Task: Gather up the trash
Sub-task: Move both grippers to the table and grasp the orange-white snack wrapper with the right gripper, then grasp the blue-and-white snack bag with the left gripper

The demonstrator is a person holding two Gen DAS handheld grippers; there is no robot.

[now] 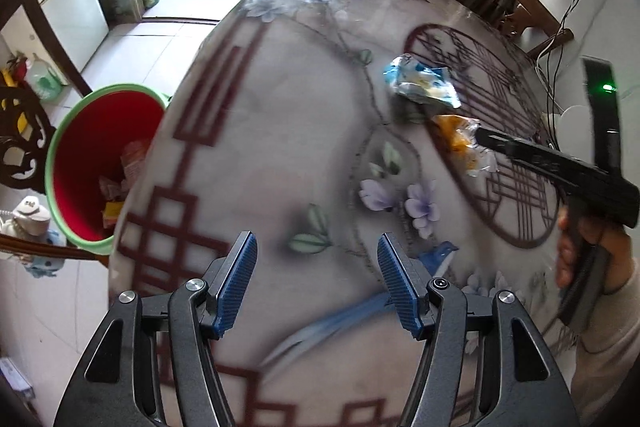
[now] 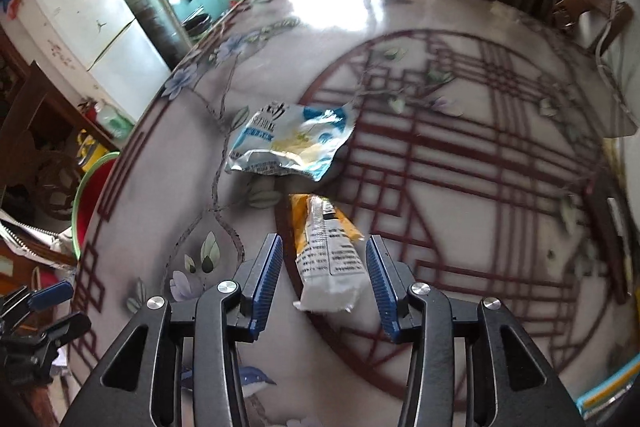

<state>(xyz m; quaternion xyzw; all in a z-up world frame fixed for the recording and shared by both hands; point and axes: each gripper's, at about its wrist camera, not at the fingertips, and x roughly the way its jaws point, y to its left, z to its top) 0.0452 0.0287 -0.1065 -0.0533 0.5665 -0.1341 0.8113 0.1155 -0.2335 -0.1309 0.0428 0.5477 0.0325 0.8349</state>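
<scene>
An orange and white wrapper (image 2: 328, 255) lies on the patterned table (image 2: 460, 227), between the blue pads of my right gripper (image 2: 324, 281). The pads stand apart and clear of it on both sides. Just beyond it lies a crumpled blue and white wrapper (image 2: 292, 143). In the left wrist view both wrappers sit far right: the blue one (image 1: 420, 85), and the orange one (image 1: 460, 143) with the right gripper (image 1: 486, 139) reaching over it. My left gripper (image 1: 318, 267) hangs open over bare tablecloth with nothing between its fingers.
A red bin with a green rim (image 1: 100, 167) stands on the floor past the table's left edge, with scraps inside; it also shows in the right wrist view (image 2: 92, 195). A person's hand (image 1: 572, 247) holds the right gripper. Dark wooden chairs (image 1: 24, 131) stand by the bin.
</scene>
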